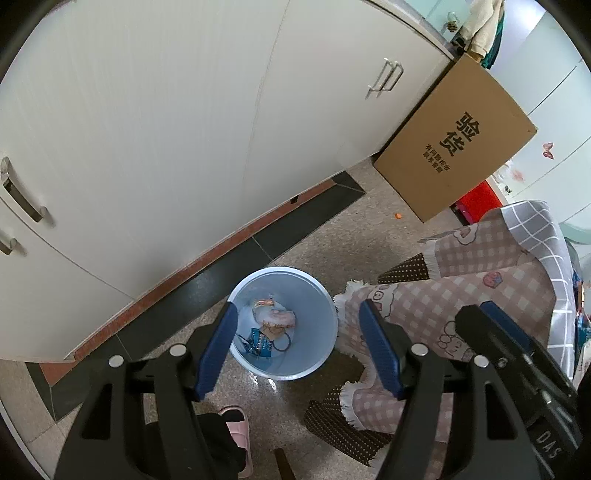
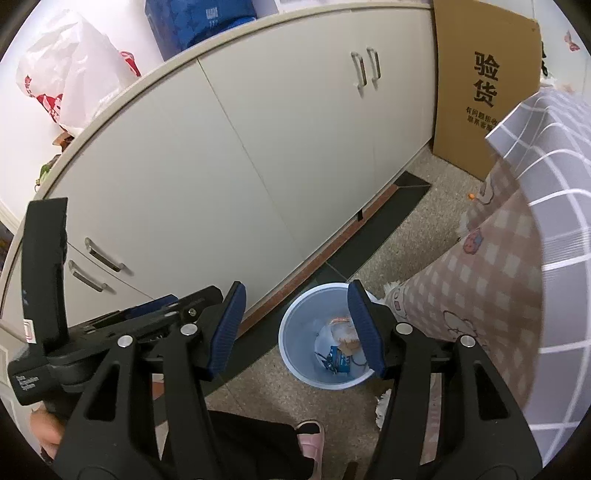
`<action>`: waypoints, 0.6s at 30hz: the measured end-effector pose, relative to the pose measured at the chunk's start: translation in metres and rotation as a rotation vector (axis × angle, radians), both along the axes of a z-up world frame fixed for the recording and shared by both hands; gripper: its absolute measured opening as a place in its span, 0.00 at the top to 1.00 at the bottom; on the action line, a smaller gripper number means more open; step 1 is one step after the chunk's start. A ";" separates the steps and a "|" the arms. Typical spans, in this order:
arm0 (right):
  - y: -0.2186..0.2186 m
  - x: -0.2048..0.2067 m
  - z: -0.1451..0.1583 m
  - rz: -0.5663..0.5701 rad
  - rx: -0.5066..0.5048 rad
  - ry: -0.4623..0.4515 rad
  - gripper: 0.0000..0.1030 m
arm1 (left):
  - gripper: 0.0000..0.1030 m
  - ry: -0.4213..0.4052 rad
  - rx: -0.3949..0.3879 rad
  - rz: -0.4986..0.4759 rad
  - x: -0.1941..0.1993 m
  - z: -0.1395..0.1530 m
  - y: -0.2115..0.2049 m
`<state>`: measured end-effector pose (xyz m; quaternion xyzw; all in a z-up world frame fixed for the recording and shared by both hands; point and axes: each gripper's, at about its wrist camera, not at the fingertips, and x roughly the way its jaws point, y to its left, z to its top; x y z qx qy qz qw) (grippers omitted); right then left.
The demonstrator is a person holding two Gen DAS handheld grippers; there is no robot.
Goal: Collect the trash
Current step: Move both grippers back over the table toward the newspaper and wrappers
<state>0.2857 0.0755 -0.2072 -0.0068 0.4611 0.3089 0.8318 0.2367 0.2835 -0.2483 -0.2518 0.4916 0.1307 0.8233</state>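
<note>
Left gripper [image 1: 299, 347]: jaws well apart, nothing btwn the blue pads, nothing held; pts steeply down at the floor. Right gripper [image 2: 297, 328]: jaws apart too, pads bare, nothing gripped. No earlier view to compare. Just below the left gripper, nearest the cam: a pink slipper [image 1: 238, 439] on a foot w/ a dark trouser leg, on speckled floor. Same slipper [image 2: 310, 441] shows below the right gripper. Past the left fingertips, btwn them and a bit toward the left pad, sits the bin [image 1: 283, 323], pale blue, round, upright on the floor, open top. Inside it, at the bottom: trash [image 1: 271, 319], a crumpled pale wrapper w/ an orange bit, a blue packet nearer the cam, a dark loop beside it. From the right wrist the bin [image 2: 295, 332] lies mostly btwn the pads, its right side hidden behind the right pad; trash [image 2: 341, 332] seen at the bottom. Right gripper's body shows at the right edge of the left view, right of the left gripper. Right of both grippers: a pink check cloth [image 1: 443, 295] w/ cartoon print and white fringe, draped down to the floor, close beside the bin; touching or not, can't tell. Grey grid cloth [image 1: 535, 229] over it, further right. Beyond the bin: dark tile strip, then a white cabinet [image 1: 147, 129] w/ metal handles. Far right of that, a cardboard box [image 1: 454, 140] w/ black print stands on the floor against the cabinet end. On the cabinet top, right view only: white plastic bag [image 2: 74, 66] and a blue pack [image 2: 199, 22].
</note>
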 end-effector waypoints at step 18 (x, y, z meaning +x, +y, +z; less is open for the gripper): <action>-0.092 -0.029 0.107 -0.118 0.076 -0.230 0.43 | 0.32 -0.199 0.060 -0.092 -0.012 0.111 -0.072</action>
